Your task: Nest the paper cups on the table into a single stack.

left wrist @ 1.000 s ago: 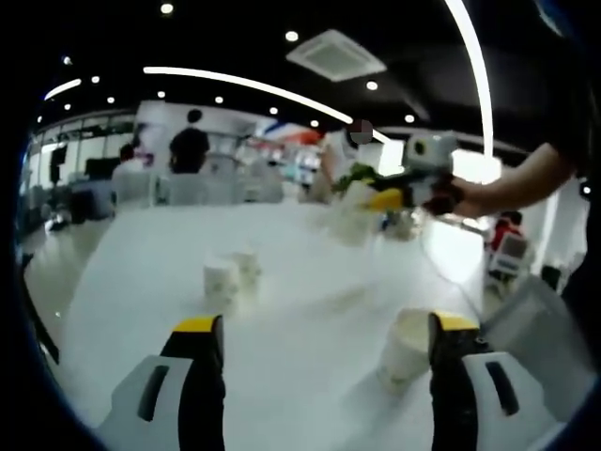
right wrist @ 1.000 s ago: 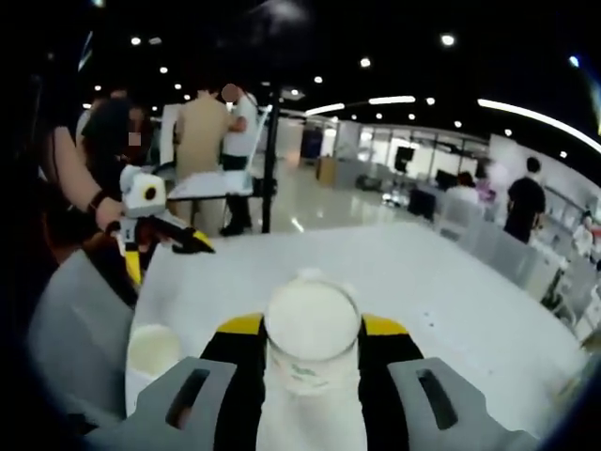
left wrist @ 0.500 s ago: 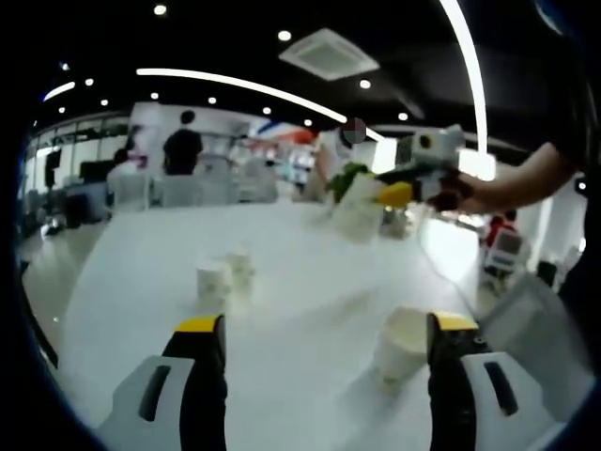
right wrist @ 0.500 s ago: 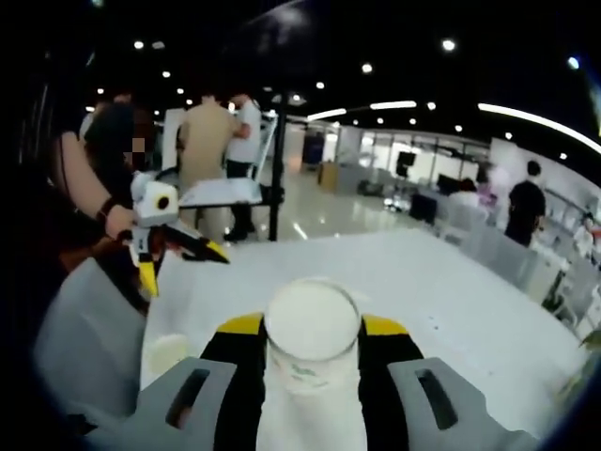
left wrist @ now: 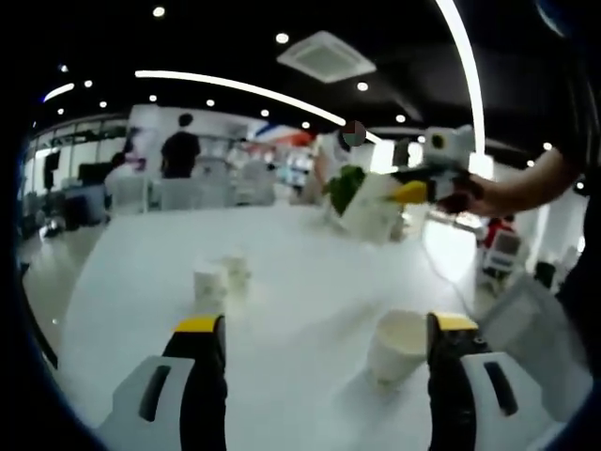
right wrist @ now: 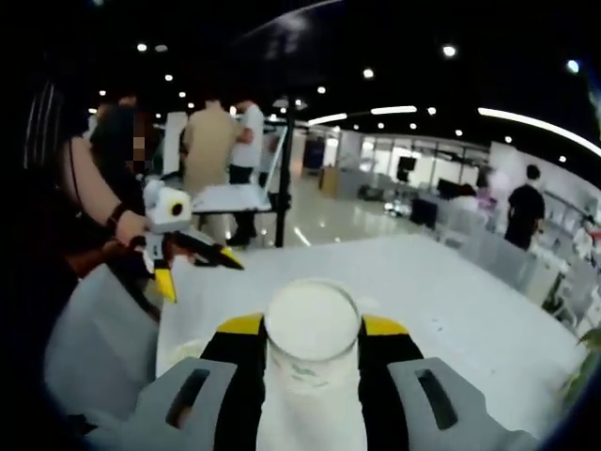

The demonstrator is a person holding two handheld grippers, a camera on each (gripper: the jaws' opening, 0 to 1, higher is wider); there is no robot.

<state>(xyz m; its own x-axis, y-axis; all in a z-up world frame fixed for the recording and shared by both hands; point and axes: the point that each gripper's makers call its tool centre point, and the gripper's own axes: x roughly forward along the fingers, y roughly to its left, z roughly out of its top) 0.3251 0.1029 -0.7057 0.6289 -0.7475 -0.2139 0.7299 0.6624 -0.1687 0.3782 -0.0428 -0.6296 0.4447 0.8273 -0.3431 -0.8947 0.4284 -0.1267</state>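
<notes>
Nearby, the right gripper (right wrist: 312,352) is clenching an empty white paper cup (right wrist: 312,331) above the white table (right wrist: 441,291). The left gripper (left wrist: 319,366) is hanging unclenched beside an upright cup (left wrist: 398,346). Farther off, two small cups (left wrist: 219,276) are standing together.

A large open-plan office or showroom hall — black ceiling (left wrist: 235,38) with strip lights, rows of desks (right wrist: 470,211), people standing (right wrist: 211,150) about.

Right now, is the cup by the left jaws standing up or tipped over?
Standing up. In the left gripper view the paper cup sits on the white table with its open mouth facing up, beside one jaw of the open left gripper.
</notes>
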